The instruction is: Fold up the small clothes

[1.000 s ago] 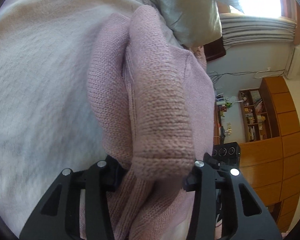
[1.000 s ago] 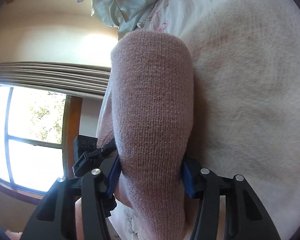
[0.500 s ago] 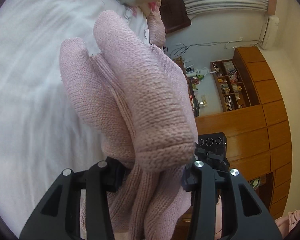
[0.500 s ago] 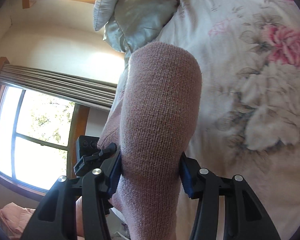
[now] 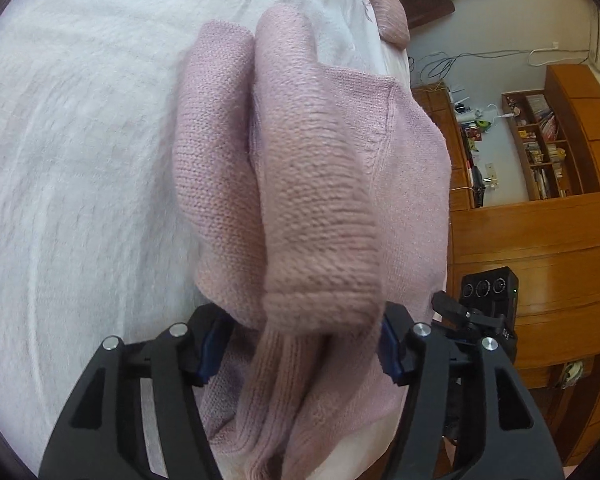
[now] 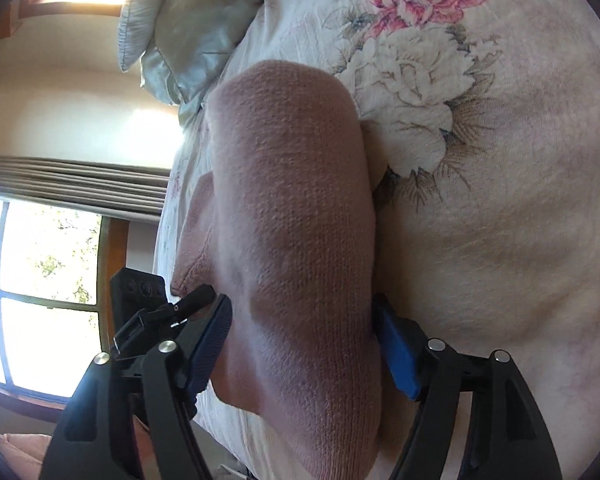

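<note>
Over the floral bedspread [image 6: 480, 208], now lowering back toward it after a brief lift, carrying the pink knit sweater [image 5: 312, 208]: left gripper [image 5: 300, 348] and right gripper [image 6: 304, 336] both clamping bunched folds, readying to lay down.

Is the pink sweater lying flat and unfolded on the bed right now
No, the pink sweater is bunched in thick folds, clamped in the left gripper above the bedspread.

My left wrist view looking forward between its own fingers, very close on the pink knit garment [image 5: 312, 200], white bedspread [image 5: 80, 160] left, wooden shelving [image 5: 548, 148] right, my right wrist view equally close on it, window [image 6: 40, 288] left, both sharing garment and bed.
</note>
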`<action>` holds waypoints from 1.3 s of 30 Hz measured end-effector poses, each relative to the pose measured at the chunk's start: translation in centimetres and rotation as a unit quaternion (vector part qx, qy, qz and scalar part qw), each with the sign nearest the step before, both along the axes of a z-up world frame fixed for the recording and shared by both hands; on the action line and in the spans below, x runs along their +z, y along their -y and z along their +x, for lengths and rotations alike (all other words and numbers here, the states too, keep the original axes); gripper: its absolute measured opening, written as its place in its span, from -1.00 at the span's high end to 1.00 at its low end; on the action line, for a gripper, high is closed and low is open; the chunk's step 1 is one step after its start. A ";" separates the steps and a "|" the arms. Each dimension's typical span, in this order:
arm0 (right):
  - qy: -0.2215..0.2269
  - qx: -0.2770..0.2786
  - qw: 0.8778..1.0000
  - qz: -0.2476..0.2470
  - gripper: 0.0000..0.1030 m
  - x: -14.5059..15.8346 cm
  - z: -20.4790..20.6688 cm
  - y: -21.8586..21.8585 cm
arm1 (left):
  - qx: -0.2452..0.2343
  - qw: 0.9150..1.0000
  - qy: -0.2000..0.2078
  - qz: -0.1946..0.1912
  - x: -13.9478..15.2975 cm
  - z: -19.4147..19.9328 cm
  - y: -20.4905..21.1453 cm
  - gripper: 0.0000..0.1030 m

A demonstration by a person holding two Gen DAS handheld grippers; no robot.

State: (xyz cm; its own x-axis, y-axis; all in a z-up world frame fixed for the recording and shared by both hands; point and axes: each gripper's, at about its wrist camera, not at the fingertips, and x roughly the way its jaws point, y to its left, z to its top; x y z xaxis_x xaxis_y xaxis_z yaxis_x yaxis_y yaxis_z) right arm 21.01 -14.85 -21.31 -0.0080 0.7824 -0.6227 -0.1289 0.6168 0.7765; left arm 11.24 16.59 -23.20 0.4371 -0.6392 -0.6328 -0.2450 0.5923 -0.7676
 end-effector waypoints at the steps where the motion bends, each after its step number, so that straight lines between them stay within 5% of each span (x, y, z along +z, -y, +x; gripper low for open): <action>1: 0.007 0.007 1.000 -0.005 -0.45 0.5 -0.5 0.1 | -0.003 1.000 0.004 0.012 1.0 -0.5 0.2 -0.26; 5: 0.009 0.027 1.000 -0.011 -0.49 1.1 -3.5 1.8 | -0.020 0.997 0.021 0.066 4.2 -2.3 1.9 -0.48; 9: -0.023 0.021 1.000 0.001 -0.46 -1.0 -5.6 2.7 | -0.021 0.994 0.001 0.110 4.2 -3.7 2.9 -0.50; 13: -0.036 0.025 0.999 0.003 0.20 -2.2 -6.1 2.1 | -0.024 0.986 -0.046 0.160 2.4 -3.8 3.2 -0.28; 16: -0.011 0.038 0.999 -0.033 0.42 -1.4 -6.5 1.7 | -0.020 0.984 -0.054 0.167 1.7 -4.2 2.7 -0.31; 23: -0.017 0.036 0.996 -0.081 0.48 -1.7 -7.1 1.1 | -0.031 0.982 -0.057 0.177 0.4 -4.9 2.2 -0.32; 25: -0.013 0.031 0.995 -0.090 0.44 -1.2 -7.2 1.0 | -0.030 0.981 -0.061 0.182 1.0 -4.9 2.2 -0.32; 35: 0.076 0.033 0.971 -0.224 -0.58 5.6 -10.3 -0.5 | -0.012 0.972 -0.046 0.229 7.0 -7.9 3.3 -0.42; 39: 0.090 0.033 0.959 -0.266 -0.64 7.6 -12.1 -1.0 | -0.004 0.969 -0.031 0.244 9.7 -9.3 4.0 -0.48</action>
State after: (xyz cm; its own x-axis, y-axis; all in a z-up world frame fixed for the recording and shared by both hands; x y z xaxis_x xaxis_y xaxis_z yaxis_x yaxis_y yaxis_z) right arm 8.95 -13.87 -13.72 0.0991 0.3559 -0.9293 -0.2841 0.9051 0.3164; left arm 1.91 12.60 -13.50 0.3854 -0.2601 -0.8854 -0.2747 0.8836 -0.3791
